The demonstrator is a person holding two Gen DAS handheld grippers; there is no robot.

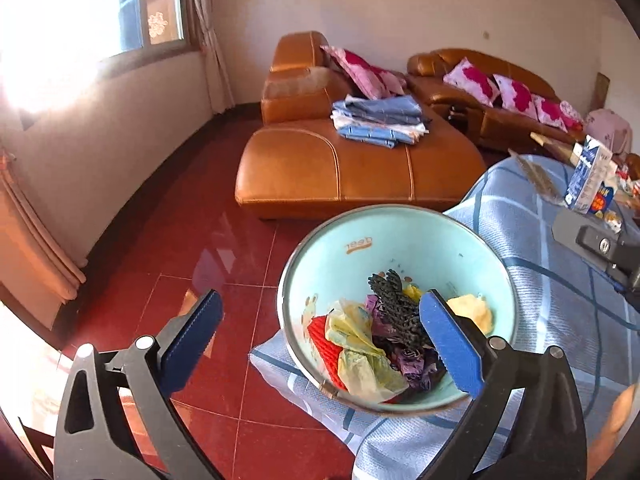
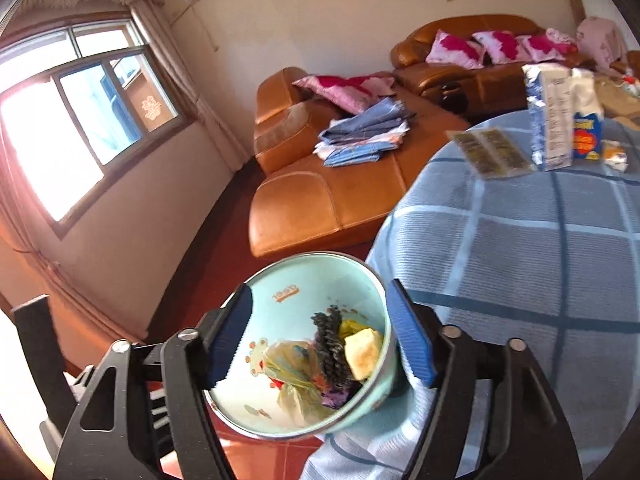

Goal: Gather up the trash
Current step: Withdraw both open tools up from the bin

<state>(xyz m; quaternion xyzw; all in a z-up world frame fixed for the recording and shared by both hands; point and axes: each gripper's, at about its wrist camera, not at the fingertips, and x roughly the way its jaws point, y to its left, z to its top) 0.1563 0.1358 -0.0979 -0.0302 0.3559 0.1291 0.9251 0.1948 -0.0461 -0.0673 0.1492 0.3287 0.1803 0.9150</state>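
Note:
A pale blue bin (image 1: 400,248) stands at the edge of the blue checked table (image 1: 540,280). Inside lie a yellow plastic bag (image 1: 360,344), black foam netting (image 1: 396,304), purple wrappers (image 1: 412,364), a red ridged piece (image 1: 320,332) and a yellow chunk (image 1: 476,308). My left gripper (image 1: 324,340) hangs open above the bin, empty. My right gripper (image 2: 320,336) is also open over the bin (image 2: 312,292), nothing between its pads. A milk carton (image 2: 548,120), a small yellow and blue box (image 2: 587,136), a clear packet (image 2: 488,152) and a wrapper (image 2: 614,154) are on the table's far side.
An orange leather sofa (image 1: 340,160) with folded blue cloth (image 1: 380,120) and pink cushions (image 1: 472,80) stands beyond the table. Red tiled floor (image 1: 180,260) lies to the left, below a bright window (image 1: 120,8). Part of the right gripper's body (image 1: 600,248) juts in over the table.

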